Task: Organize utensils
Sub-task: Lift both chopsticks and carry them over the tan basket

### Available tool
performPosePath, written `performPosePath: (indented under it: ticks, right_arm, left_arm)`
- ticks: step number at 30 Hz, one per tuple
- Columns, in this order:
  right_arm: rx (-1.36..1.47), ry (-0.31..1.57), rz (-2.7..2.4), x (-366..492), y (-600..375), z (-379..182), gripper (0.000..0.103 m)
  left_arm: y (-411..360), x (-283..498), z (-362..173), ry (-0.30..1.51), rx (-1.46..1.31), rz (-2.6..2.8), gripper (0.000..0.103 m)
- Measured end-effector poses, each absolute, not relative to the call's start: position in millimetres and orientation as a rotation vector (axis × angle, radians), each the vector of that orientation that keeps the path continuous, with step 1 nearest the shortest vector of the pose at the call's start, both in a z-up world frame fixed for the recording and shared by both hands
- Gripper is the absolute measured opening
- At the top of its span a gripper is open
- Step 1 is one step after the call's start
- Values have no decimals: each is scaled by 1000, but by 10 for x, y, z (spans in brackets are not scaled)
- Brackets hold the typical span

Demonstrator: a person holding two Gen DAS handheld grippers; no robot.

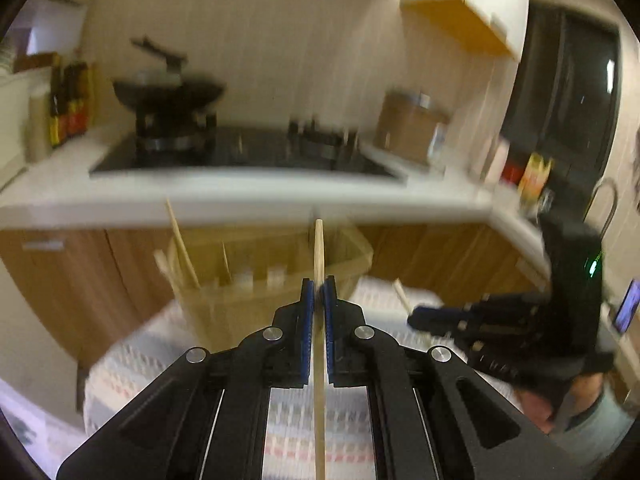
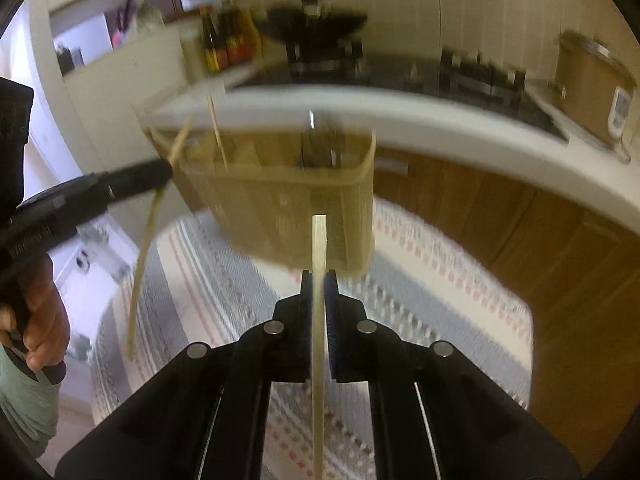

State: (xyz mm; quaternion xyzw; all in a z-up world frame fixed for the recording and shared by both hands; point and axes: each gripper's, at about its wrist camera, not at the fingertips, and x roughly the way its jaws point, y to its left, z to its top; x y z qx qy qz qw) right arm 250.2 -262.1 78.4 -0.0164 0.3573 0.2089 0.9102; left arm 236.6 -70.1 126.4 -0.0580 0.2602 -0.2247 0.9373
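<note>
Motion-blurred utensil holder (image 1: 256, 292) beyond a chopstick (image 1: 319, 256) in each pair of jaws

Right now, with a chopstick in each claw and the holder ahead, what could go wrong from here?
1. The left claw pinches its chopstick near the upper end, so most of it hangs below; it may pivot or slip.
2. The right claw grips its chopstick the same way.
3. The wooden holder already has sticks leaning in one compartment and metal utensils in another; with both views motion-blurred, a fast insertion could hit the rim or the wrong slot.
</note>
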Motion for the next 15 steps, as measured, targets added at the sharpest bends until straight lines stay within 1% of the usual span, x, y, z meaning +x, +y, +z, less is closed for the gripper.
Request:
performPosePath:
  ticks: [4,9,12,15]
  right_arm:
    - [-22,595,419,2556,-2642,1161,4]
    - [15,436,377,2767,-2654,1514,4]
    - [61,363,374,2954,-2663,1671,5]
    - [71,255,373,3048,-2642,1769,5]
  left_arm:
    - [-657,2504,1561,440,-185,-460,3]
    - [-481,2578,1896,277,-221,-426,3]
    - [-383,2691,1976,186,-235,-396,3]
    - [-238,2817,1993,130,-265,-356,3]
